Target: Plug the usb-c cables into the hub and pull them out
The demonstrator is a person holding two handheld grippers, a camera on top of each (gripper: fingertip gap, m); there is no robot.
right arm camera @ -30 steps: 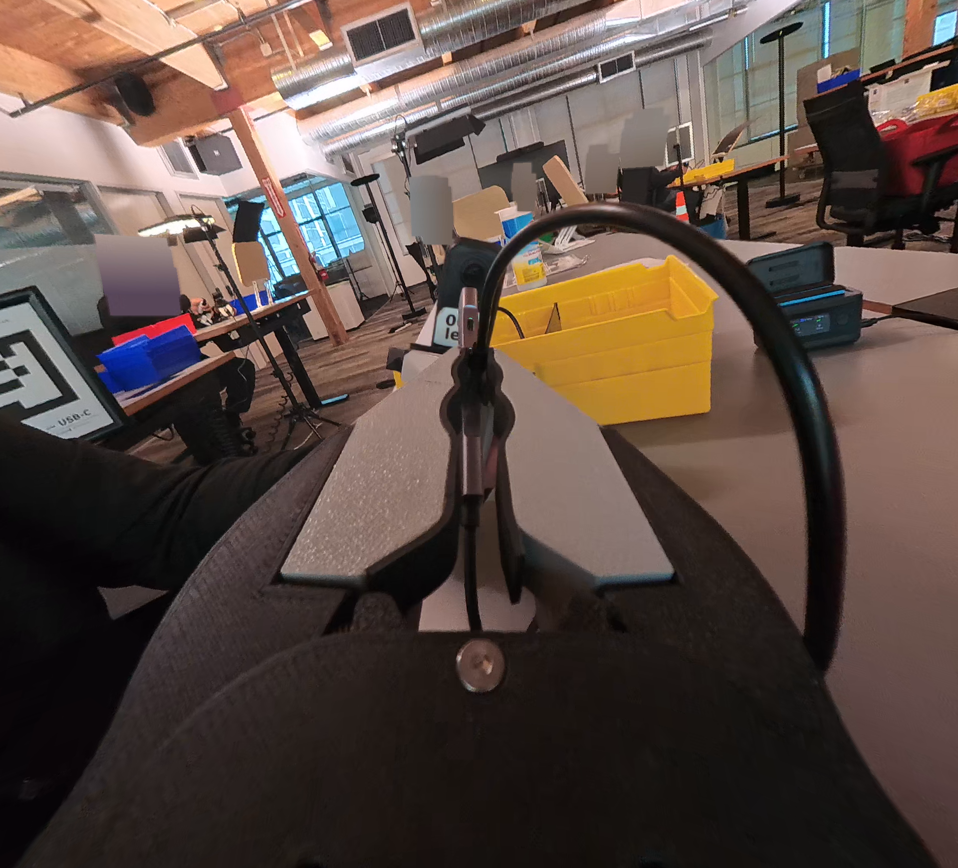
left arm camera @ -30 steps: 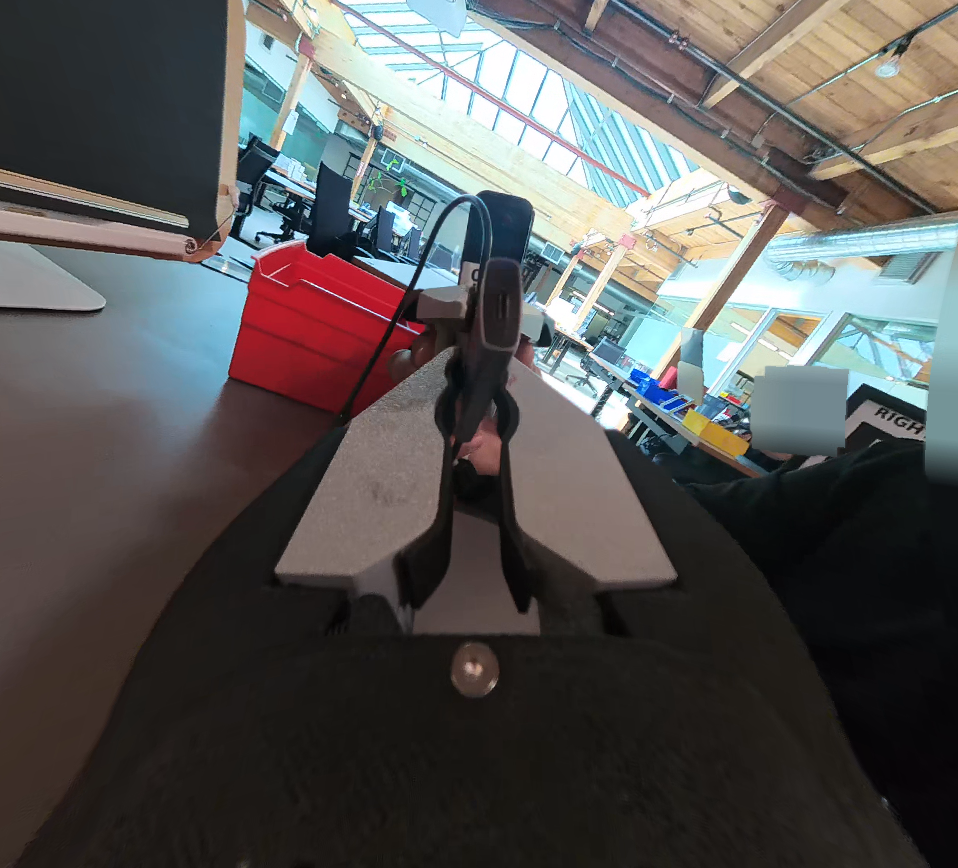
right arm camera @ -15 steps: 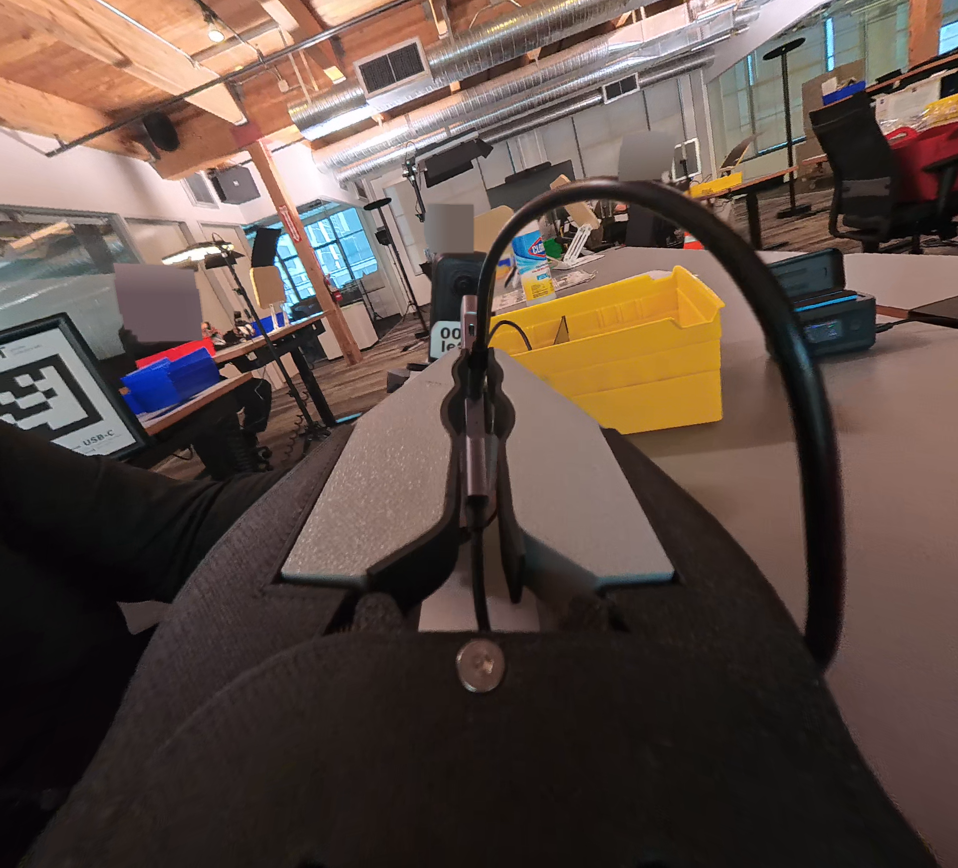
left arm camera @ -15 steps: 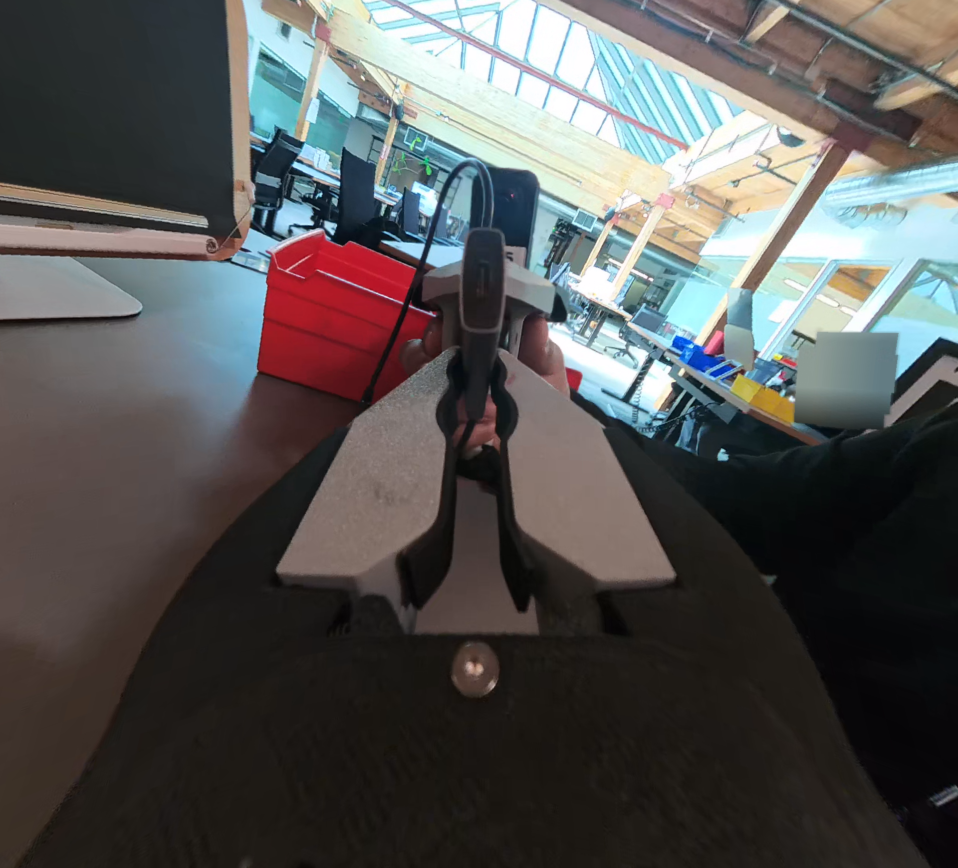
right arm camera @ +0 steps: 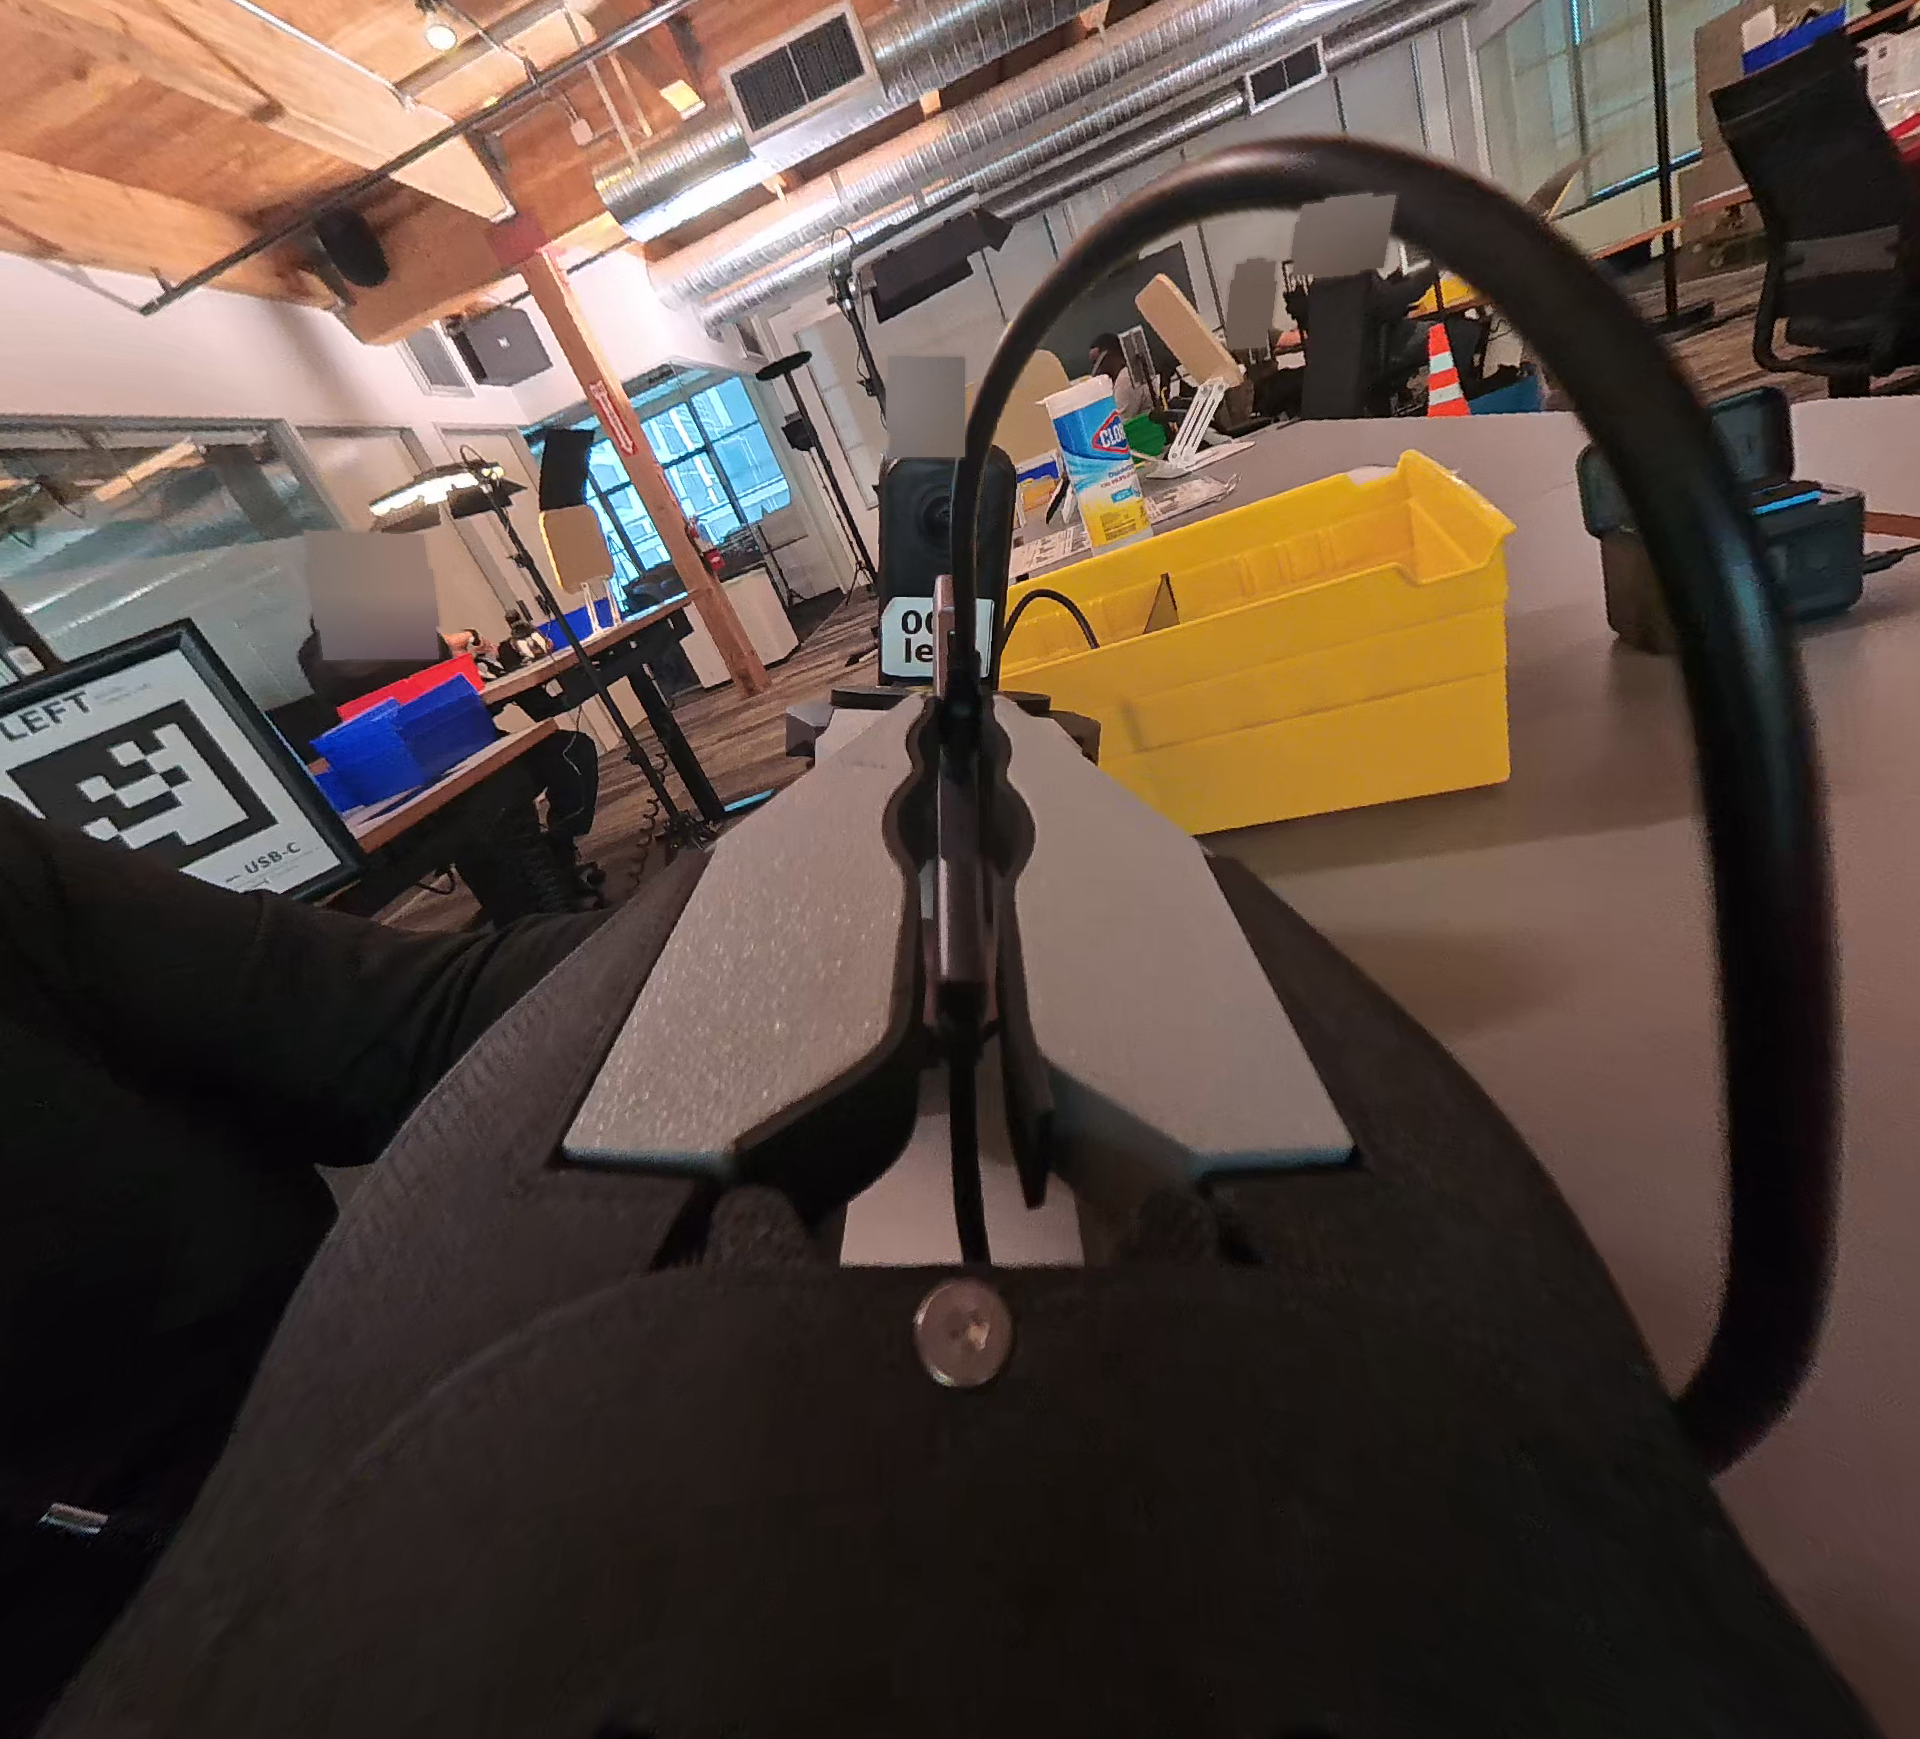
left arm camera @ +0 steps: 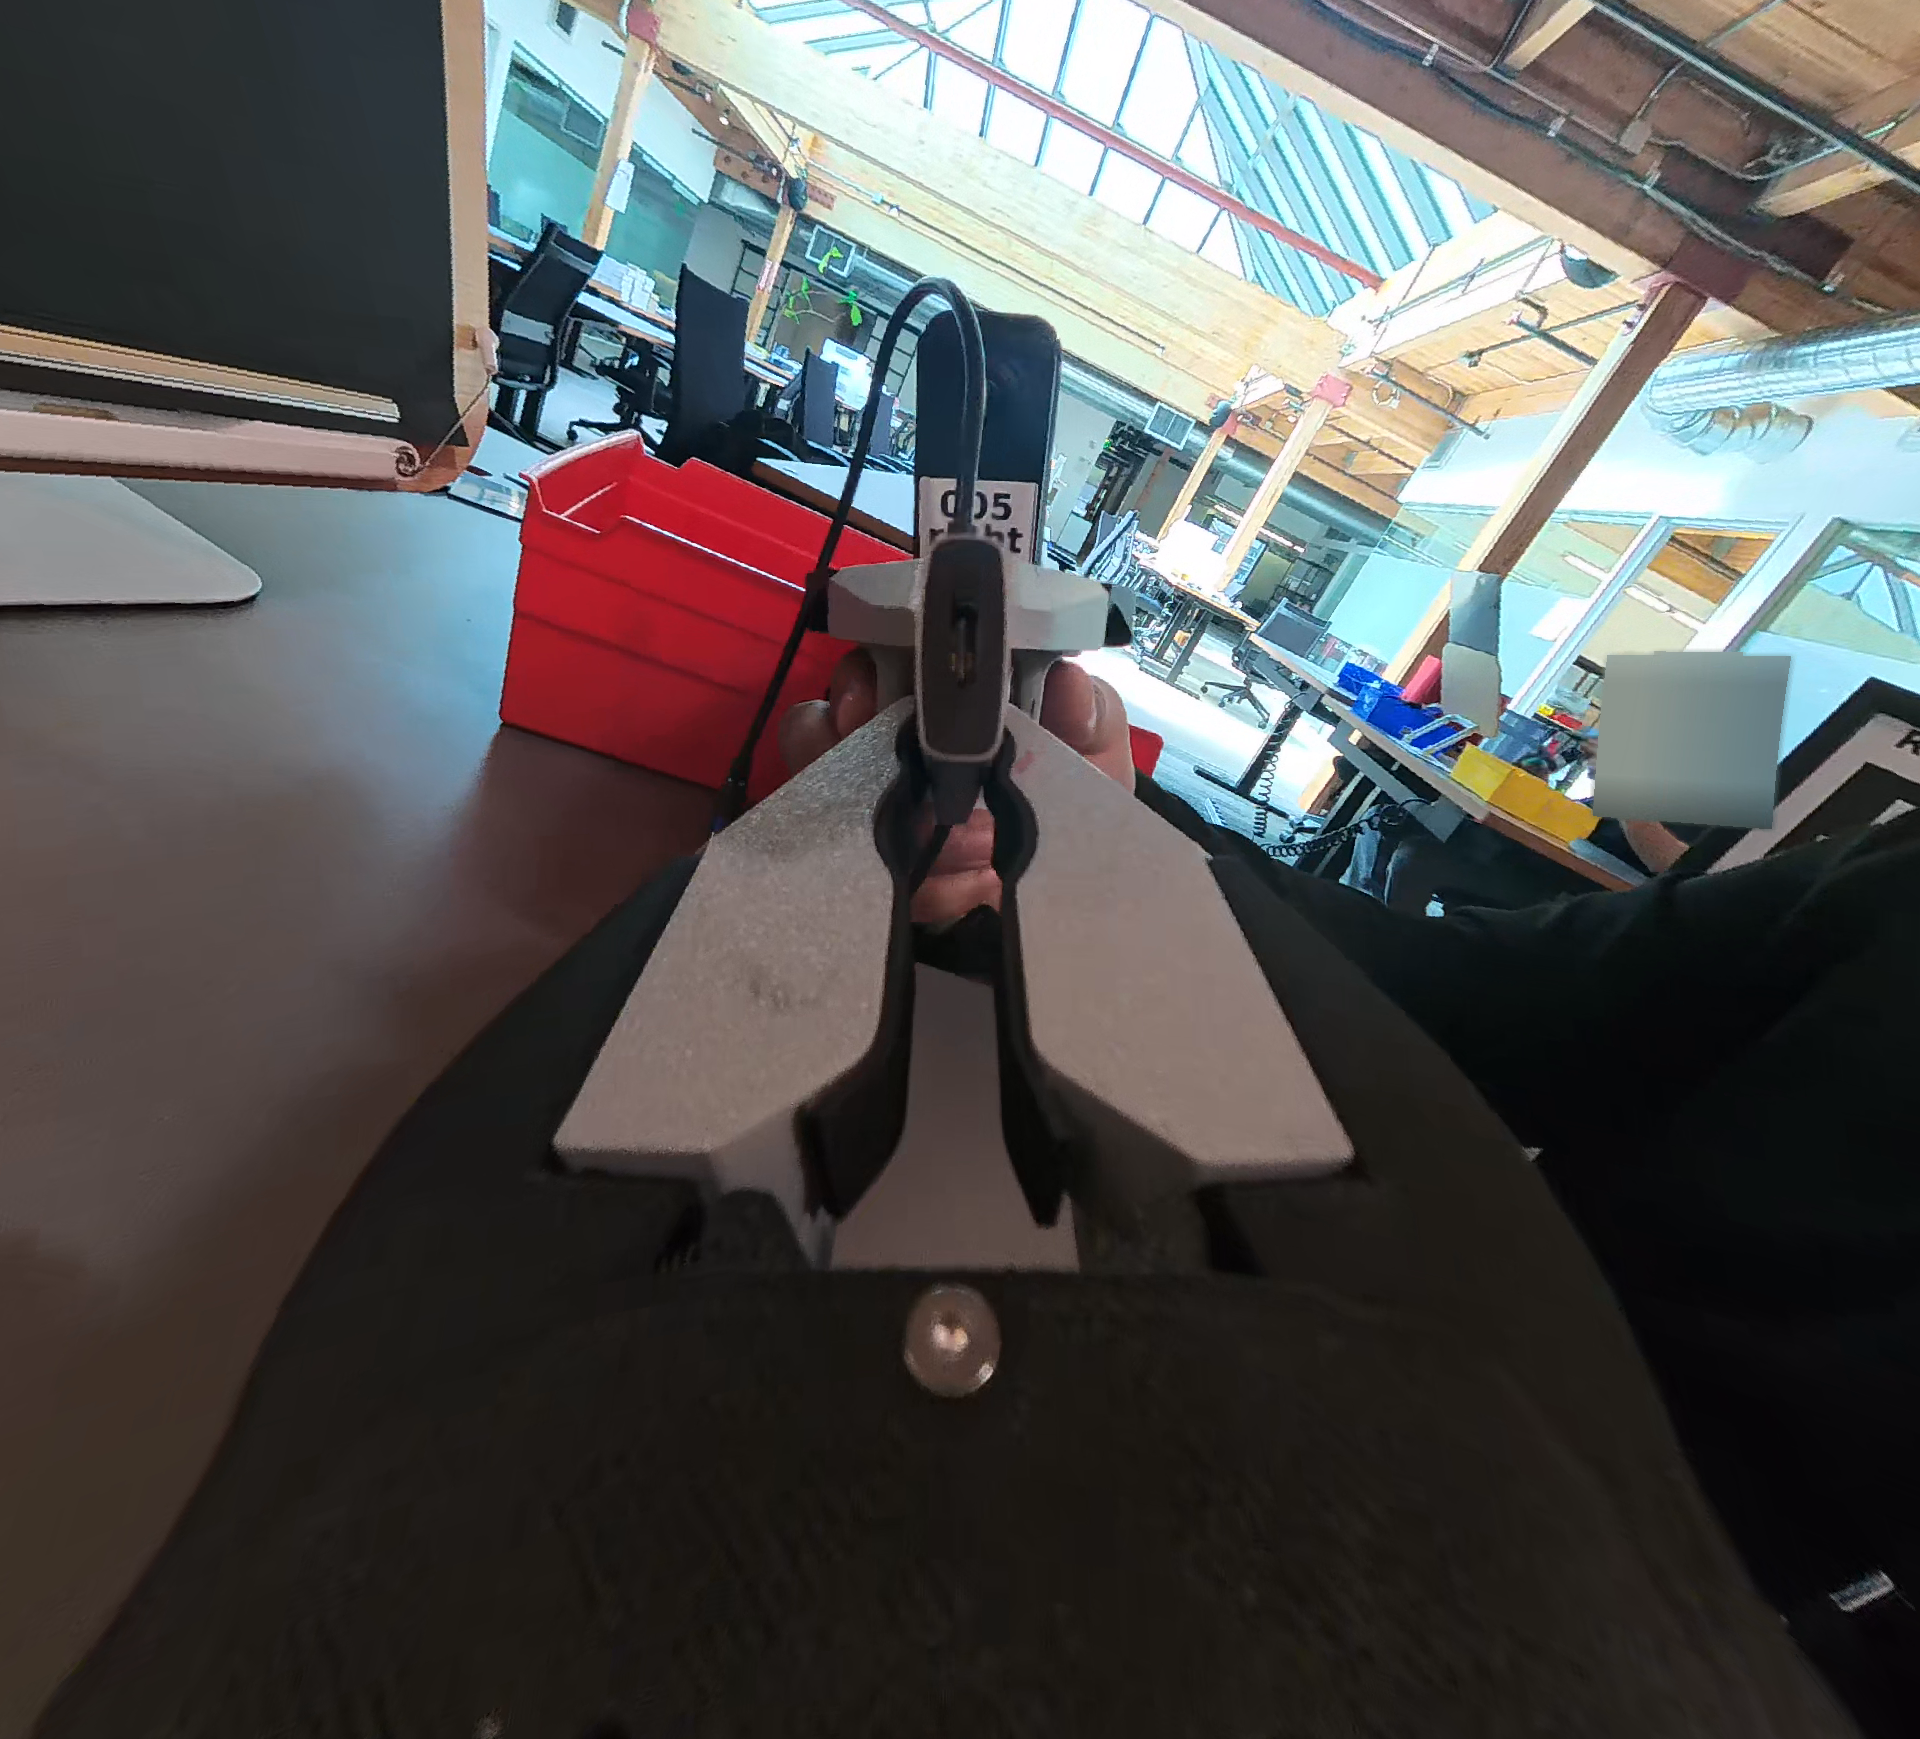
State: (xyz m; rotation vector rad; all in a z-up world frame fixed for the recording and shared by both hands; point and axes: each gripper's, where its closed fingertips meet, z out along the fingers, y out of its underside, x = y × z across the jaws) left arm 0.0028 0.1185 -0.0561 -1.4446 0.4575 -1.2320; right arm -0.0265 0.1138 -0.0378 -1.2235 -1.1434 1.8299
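Note:
My left gripper (left arm camera: 956, 754) is shut on the hub (left arm camera: 958, 650), a slim dark grey body standing edge-on with a port slot facing the camera. A thin black cable (left arm camera: 831, 546) loops up from the hub's top and drops to the left. The right gripper's grey fingers (left arm camera: 1060, 614) sit just behind the hub, held by a hand. In the right wrist view my right gripper (right arm camera: 961, 723) is shut on a usb-c plug (right arm camera: 961, 920) whose tip points at the left gripper's camera (right arm camera: 925, 526). Its black cable (right arm camera: 1704, 546) arcs wide to the right. Whether the plug is seated is hidden.
A red bin (left arm camera: 644, 619) stands on the dark table (left arm camera: 260, 858), with a monitor (left arm camera: 208, 110) at the far left. A yellow bin (right arm camera: 1299, 650), a wipes canister (right arm camera: 1101, 484) and a black case (right arm camera: 1808, 515) stand beyond the right gripper. A black sleeve (left arm camera: 1662, 1014) crosses below. My two grippers' fingertips are within a few centimetres of each other.
Both grippers stay shut on their loads. They have drawn slightly closer together, and the hub now stands straighter in front of the right gripper's fingers.

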